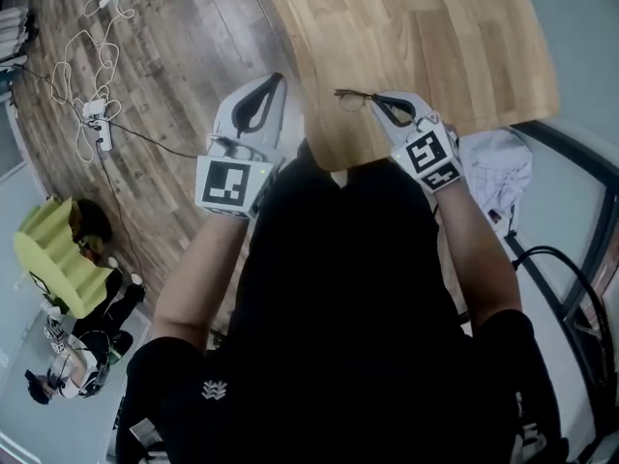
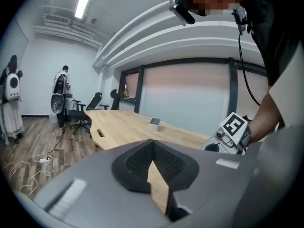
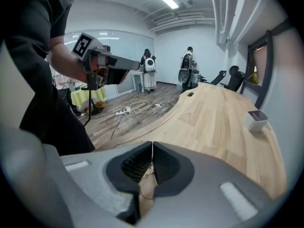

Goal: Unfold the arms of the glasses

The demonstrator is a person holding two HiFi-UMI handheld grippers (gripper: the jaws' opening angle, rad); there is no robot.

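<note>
Glasses (image 1: 350,96) hang over the near edge of the tabletop (image 1: 435,27), pinched in the jaws of our right gripper (image 1: 377,98); our left gripper (image 1: 276,81) has jaws pressed together.

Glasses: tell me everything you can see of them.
The glasses are thin, dark and wire-framed. The right gripper is shut on one end, holding them over the wooden table near its edge. A fine wire shows between its jaws in the right gripper view. Nothing else touches them. Whether the arms are folded cannot be told.
</note>
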